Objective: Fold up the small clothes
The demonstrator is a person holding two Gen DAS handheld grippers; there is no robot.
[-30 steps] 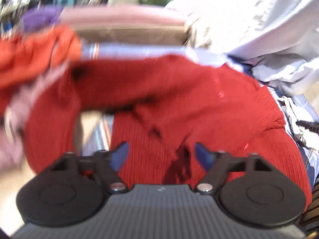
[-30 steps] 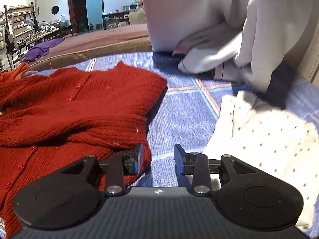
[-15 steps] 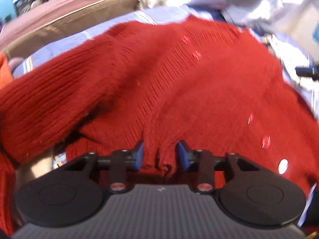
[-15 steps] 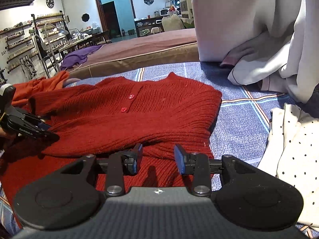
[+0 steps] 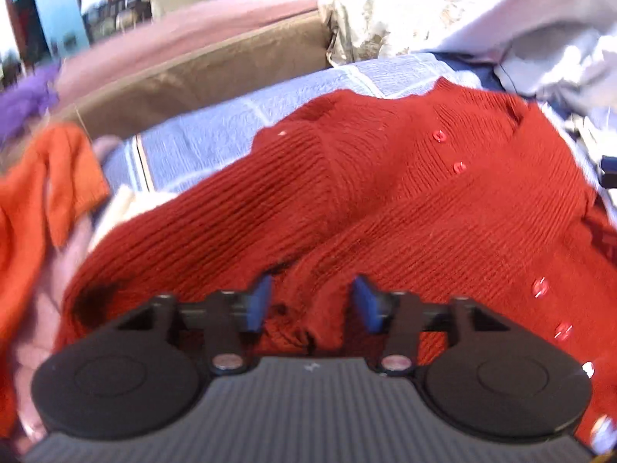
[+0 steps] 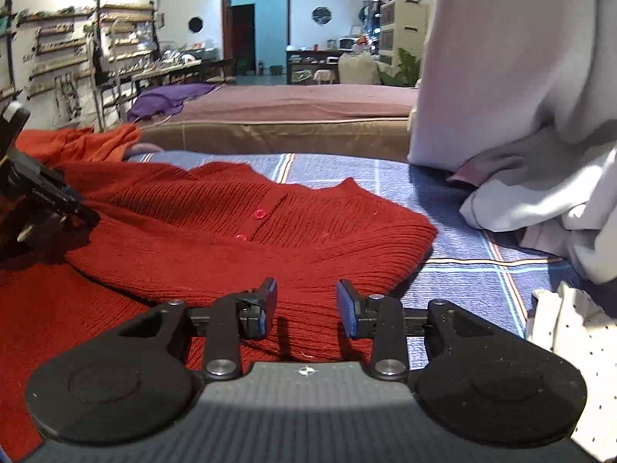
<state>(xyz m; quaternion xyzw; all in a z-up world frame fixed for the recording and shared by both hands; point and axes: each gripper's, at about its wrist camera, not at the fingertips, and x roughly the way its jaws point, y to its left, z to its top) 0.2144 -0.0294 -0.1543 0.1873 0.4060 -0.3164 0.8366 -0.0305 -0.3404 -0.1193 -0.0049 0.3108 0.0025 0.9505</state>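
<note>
A red knit cardigan (image 5: 405, 200) with red buttons lies on a blue checked cloth (image 5: 216, 135), its sleeves folded across the front. My left gripper (image 5: 310, 303) has a bunch of the cardigan's knit between its blue pads, jaws partly closed around it. In the right wrist view the cardigan (image 6: 239, 231) lies ahead and to the left. My right gripper (image 6: 306, 303) hovers over its near edge, jaws apart and empty. The left gripper (image 6: 42, 200) shows at the far left there.
An orange garment (image 5: 42, 200) lies at the left, also in the right wrist view (image 6: 81, 142). A pile of white cloth (image 6: 540, 177) fills the right. A dotted cream garment (image 6: 574, 343) lies at the near right. A brown and pink bed (image 6: 293, 119) stands behind.
My left gripper closed on a fold of the cardigan and has loosened slightly since half a second ago. My right gripper moved left from the dotted garment to the cardigan's edge.
</note>
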